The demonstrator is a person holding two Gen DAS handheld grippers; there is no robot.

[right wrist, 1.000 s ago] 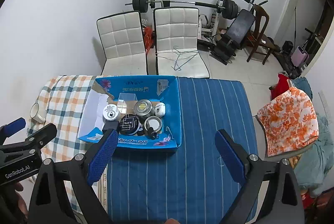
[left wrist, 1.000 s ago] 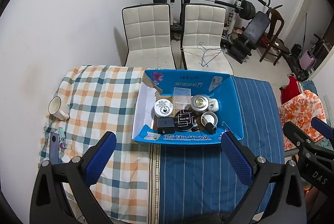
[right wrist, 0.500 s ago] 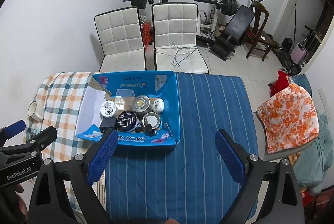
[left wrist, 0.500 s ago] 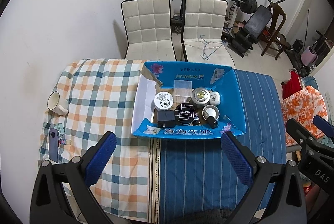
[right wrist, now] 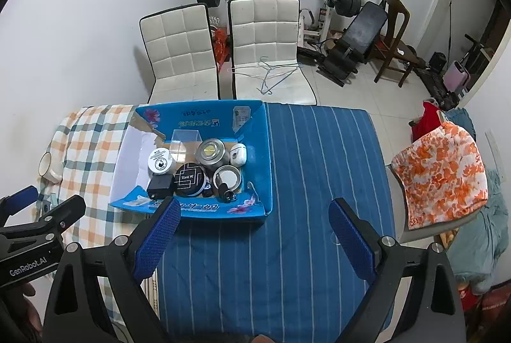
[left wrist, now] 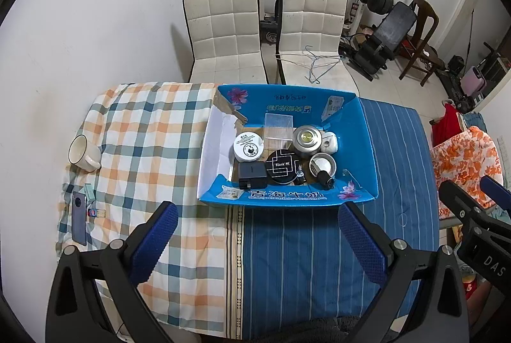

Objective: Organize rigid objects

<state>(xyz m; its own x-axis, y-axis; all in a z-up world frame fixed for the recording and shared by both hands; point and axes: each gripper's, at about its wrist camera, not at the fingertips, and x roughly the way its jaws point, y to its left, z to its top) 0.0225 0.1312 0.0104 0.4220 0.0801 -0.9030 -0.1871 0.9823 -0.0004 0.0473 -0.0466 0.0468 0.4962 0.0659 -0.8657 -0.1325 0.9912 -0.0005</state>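
Left gripper point(left wrist: 255, 242) and right gripper point(right wrist: 252, 236): jaws spread, empty; blue box point(left wrist: 367, 151) of containers just beyond.

An open blue cardboard box point(left wrist: 361, 148) sits at the worktop's far edge, near the middle. Inside, clustered together: a white round tin point(left wrist: 248, 146), a black round tin point(left wrist: 282, 167), a silver tin point(left wrist: 307, 138), a black charger point(left wrist: 252, 174) and a clear plastic case point(left wrist: 278, 125).
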